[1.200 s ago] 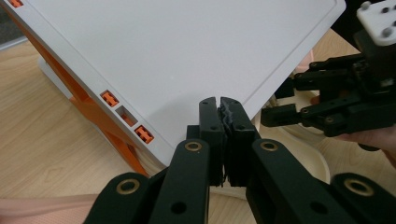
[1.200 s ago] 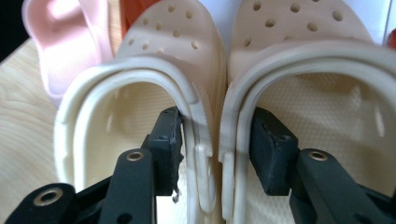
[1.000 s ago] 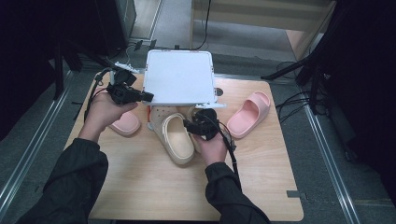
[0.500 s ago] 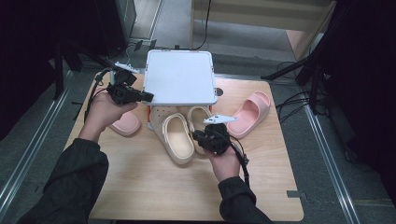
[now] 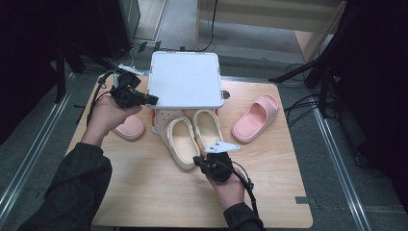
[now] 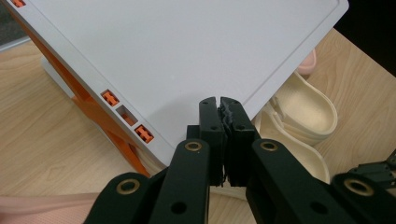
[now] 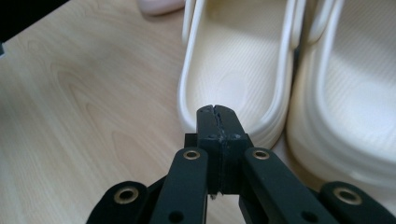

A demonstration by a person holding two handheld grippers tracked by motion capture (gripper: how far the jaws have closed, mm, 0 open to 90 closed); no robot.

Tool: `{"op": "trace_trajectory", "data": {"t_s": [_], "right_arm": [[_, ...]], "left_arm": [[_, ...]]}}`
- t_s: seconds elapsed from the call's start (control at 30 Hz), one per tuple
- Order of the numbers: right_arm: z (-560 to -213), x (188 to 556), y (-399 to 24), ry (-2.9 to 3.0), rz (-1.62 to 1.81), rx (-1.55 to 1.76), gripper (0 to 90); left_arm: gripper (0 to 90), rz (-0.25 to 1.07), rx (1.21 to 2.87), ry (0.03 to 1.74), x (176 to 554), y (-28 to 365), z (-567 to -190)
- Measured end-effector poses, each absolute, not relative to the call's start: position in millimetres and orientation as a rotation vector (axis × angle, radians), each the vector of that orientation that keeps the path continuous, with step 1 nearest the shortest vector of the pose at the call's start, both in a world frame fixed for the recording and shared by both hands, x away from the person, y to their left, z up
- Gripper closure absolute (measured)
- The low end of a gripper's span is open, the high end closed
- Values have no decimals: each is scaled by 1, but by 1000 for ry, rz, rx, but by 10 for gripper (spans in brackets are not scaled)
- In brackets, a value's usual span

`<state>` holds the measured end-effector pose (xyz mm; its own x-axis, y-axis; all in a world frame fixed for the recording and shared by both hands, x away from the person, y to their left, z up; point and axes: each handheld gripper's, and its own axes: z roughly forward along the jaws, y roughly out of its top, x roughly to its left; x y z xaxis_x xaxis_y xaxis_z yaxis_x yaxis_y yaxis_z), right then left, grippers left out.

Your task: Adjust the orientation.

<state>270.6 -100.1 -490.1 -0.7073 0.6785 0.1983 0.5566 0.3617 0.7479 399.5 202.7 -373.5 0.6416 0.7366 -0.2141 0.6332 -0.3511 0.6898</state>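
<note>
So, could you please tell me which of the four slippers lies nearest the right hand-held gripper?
The left cream slipper: the right hand-held gripper, shut, sits at its heel; both pink slippers lie farther off.

the table (image 5: pixel 144 192) under your hands was pale wood with a smooth, matt grain. the cream clogs (image 5: pixel 185 142) looked like soft moulded foam, matt, with a finely stippled footbed. the pink slide (image 5: pixel 255 118) had the same dull rubbery finish. the white lid (image 5: pixel 185 86) was smooth matt plastic with orange plastic clips (image 6: pixel 142 133). your right gripper (image 7: pixel 217 114) showed matt black plastic jaws with brass-coloured metal rivets.
</note>
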Motion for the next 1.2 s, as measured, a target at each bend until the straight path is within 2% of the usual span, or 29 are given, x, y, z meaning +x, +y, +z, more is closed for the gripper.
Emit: {"op": "trace_trajectory", "data": {"t_s": [0.5,0.87,1.2], "right_arm": [[-518,266,-90,2544,1152,1079,900],[-505,279,-72,2534,1143,1046,900],[-504,309,-42,2530,1140,1071,900]], "left_arm": [[879,169,2087,1058,400,203,-374],[880,162,2084,1059,400,202,-374],[880,162,2084,1060,400,203,-374]]}}
